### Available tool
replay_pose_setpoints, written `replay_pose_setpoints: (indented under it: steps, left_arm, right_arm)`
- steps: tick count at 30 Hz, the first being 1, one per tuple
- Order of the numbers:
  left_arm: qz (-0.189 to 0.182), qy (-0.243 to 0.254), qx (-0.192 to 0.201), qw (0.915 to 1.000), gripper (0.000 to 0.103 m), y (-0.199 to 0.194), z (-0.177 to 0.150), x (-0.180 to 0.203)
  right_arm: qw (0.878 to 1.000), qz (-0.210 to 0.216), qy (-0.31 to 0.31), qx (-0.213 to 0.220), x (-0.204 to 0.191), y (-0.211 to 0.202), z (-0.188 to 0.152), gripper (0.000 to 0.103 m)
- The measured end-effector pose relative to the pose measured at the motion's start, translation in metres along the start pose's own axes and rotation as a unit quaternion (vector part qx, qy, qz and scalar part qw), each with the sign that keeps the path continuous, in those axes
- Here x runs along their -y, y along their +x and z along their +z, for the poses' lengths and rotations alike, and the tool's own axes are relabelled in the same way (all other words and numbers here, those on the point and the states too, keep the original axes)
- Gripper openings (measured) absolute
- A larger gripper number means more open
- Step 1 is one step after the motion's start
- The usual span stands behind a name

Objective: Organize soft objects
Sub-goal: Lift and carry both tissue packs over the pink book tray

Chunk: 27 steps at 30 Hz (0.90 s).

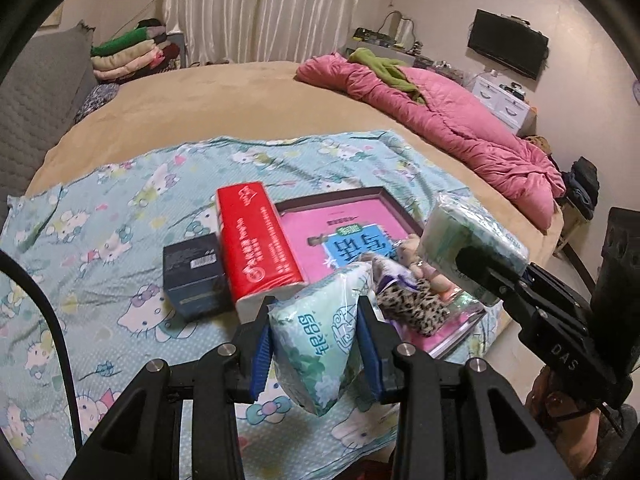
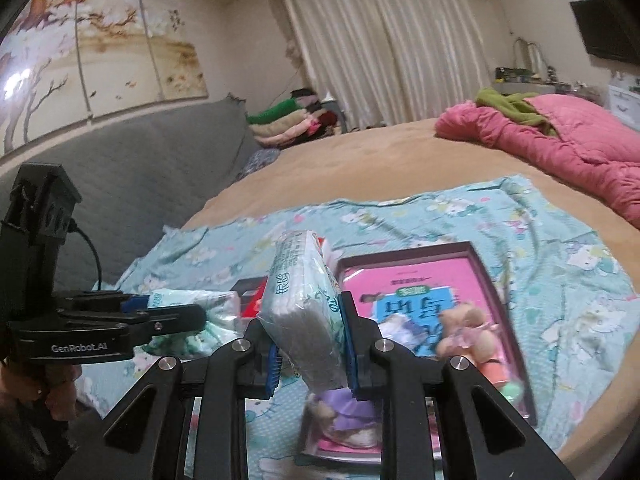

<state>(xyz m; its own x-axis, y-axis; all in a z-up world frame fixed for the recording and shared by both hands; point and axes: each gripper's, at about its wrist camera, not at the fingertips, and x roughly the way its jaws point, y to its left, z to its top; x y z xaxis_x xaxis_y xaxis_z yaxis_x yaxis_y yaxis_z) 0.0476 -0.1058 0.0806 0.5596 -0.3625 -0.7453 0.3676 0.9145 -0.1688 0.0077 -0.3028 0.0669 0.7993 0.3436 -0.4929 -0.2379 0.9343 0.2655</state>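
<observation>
A soft pale-green plastic-wrapped tissue pack (image 1: pixel 320 344) hangs pinched between the blue pads of the left gripper (image 1: pixel 316 344), lifted clear above the light-blue cartoon-cat printed cloth (image 1: pixel 120 208) spread on the tan bed (image 1: pixel 224 96). A second, similar green-and-white wrapped tissue pack (image 2: pixel 304 316) is clamped upright in the right gripper (image 2: pixel 310 350), also off the cloth, above the shallow dark-rimmed tray with a pink printed base (image 2: pixel 468 268). So two soft items are in hand but neither is placed yet. Left to sort, as far as can be judged: the red-and-white wrapped tissue brick (image 1: pixel 256 240) standing beside a small dark box (image 1: pixel 194 276), and the small plush toys (image 1: pixel 416 284) lying on the tray's near end. Where the packs are meant to go is not evident.
</observation>
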Motion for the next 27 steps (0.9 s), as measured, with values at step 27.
replay_pose_setpoints:
  steps: [27]
  left_arm:
    - [-0.051,0.075,-0.043,0.9949,0.038,0.071,0.013,0.095]
  right_arm:
    - [0.994,-0.054,0.083,0.044,0.081,-0.033,0.000,0.025]
